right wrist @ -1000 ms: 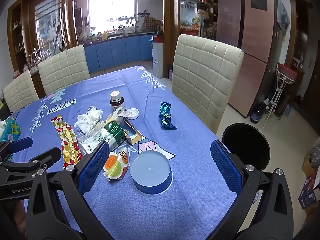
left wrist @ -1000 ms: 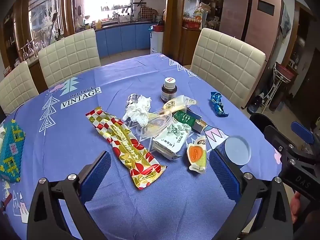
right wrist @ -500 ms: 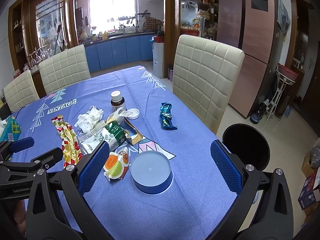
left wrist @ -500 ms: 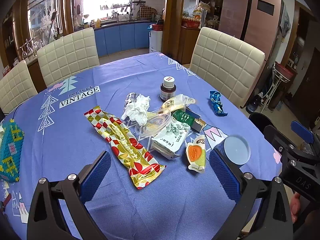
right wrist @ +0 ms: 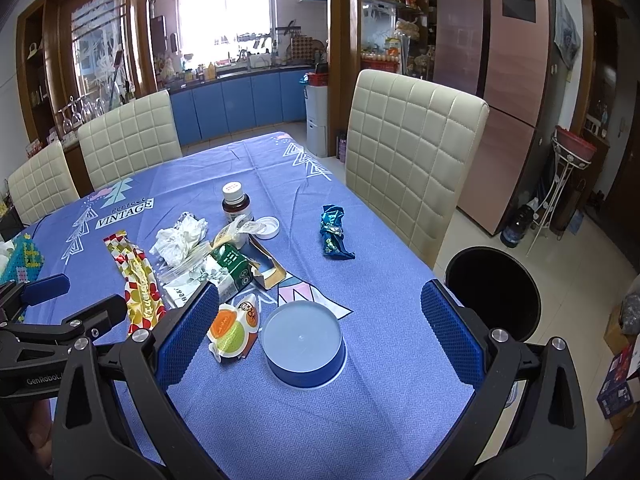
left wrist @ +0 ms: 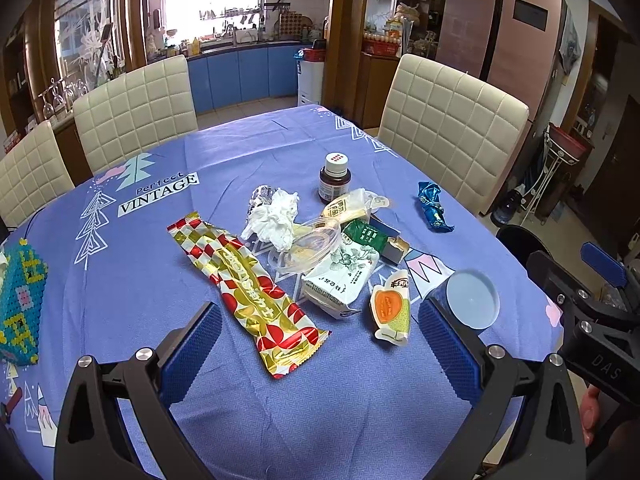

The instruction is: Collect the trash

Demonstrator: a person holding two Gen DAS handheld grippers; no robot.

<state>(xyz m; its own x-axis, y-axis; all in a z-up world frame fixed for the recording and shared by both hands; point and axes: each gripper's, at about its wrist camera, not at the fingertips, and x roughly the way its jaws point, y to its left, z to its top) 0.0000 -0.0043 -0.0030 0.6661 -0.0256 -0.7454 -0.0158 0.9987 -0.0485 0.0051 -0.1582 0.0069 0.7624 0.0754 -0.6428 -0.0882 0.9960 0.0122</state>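
Observation:
Litter lies in the middle of the blue tablecloth (left wrist: 132, 276): a red-and-gold wrapper (left wrist: 248, 288), crumpled white tissue (left wrist: 276, 216), a clear plastic lid (left wrist: 312, 242), a white-green packet (left wrist: 344, 276), an orange-green pouch (left wrist: 390, 308), a blue foil wrapper (left wrist: 432, 208) and a brown bottle (left wrist: 335, 178). My left gripper (left wrist: 320, 344) hovers open just short of the gold wrapper. Over an upturned blue cup (right wrist: 303, 346), my right gripper (right wrist: 320, 334) is open with nothing held. A black bin (right wrist: 492, 296) stands on the floor to the right of the table.
Cream padded chairs (right wrist: 408, 152) ring the table. A beaded turquoise box (left wrist: 18, 300) sits at the left edge. A white cap (right wrist: 267, 227) lies by the bottle. A pink fridge (right wrist: 504, 80) and a wire stand (right wrist: 560, 196) are at the right.
Both views have barely shifted; the left gripper has edged slightly back and up from the litter. Nothing was grasped or moved.

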